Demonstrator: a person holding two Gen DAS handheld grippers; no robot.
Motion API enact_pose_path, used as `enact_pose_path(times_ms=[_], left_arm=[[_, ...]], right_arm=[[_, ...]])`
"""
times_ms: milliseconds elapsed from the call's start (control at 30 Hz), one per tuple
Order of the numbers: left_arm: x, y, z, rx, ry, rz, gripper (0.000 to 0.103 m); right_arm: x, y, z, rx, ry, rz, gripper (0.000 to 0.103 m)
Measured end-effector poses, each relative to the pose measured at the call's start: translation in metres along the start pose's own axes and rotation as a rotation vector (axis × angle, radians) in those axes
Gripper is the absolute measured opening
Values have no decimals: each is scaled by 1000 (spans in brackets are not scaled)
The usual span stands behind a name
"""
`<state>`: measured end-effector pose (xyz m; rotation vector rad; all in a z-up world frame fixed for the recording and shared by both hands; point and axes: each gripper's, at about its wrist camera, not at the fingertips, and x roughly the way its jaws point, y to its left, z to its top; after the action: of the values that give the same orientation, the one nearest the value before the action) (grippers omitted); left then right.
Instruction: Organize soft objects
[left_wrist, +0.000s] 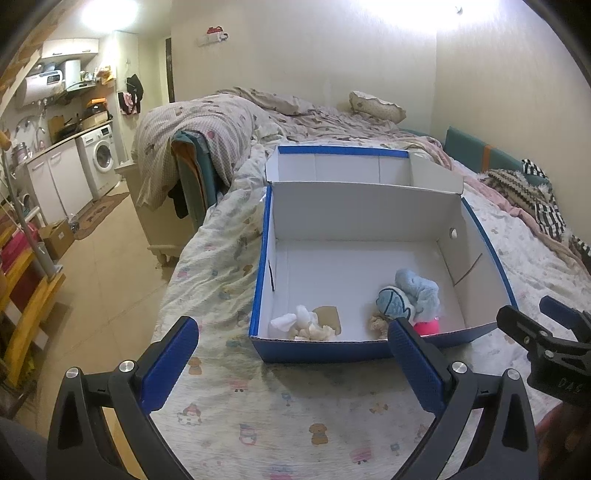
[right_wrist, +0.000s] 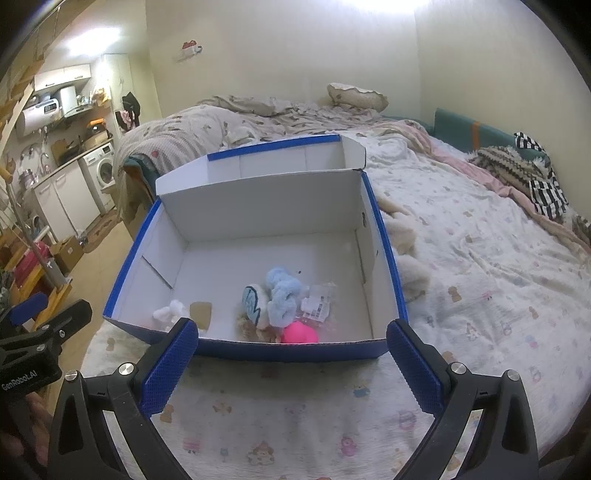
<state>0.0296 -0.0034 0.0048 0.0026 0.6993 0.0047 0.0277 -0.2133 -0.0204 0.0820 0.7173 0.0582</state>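
Left wrist view: your left gripper hangs over the patterned bedsheet, blue pads spread wide and holding nothing, just short of the open blue cardboard box with a white interior. Against the near wall of that box lie a light-blue plush fish toy, a bright pink soft ball, a small white fluffy piece and a beige tuft. Right wrist view: your right gripper is likewise spread and empty, facing the same box, where a clear plastic packet with a printed label lies beside the fish toy. A cream fluffy plush item rests on the sheet outside, touching the box's right wall. That item appears to be what remains to be collected. Risks: reaching past the box, a finger may catch its light rim and slide or tip it; the plush pile may compress and slip from a shallow pinch; the sheet may be pinched along with it.
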Motion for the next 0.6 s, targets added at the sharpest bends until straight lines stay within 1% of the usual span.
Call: enact_pose_path(times_ms=[400,600], left_arm=[[1,0,1,1,4,-1,102],[4,3,0,-16,13,-3,102]], right_arm=[[1,-3,0,10,-2,0,103],[1,-2,0,8,0,11,103]])
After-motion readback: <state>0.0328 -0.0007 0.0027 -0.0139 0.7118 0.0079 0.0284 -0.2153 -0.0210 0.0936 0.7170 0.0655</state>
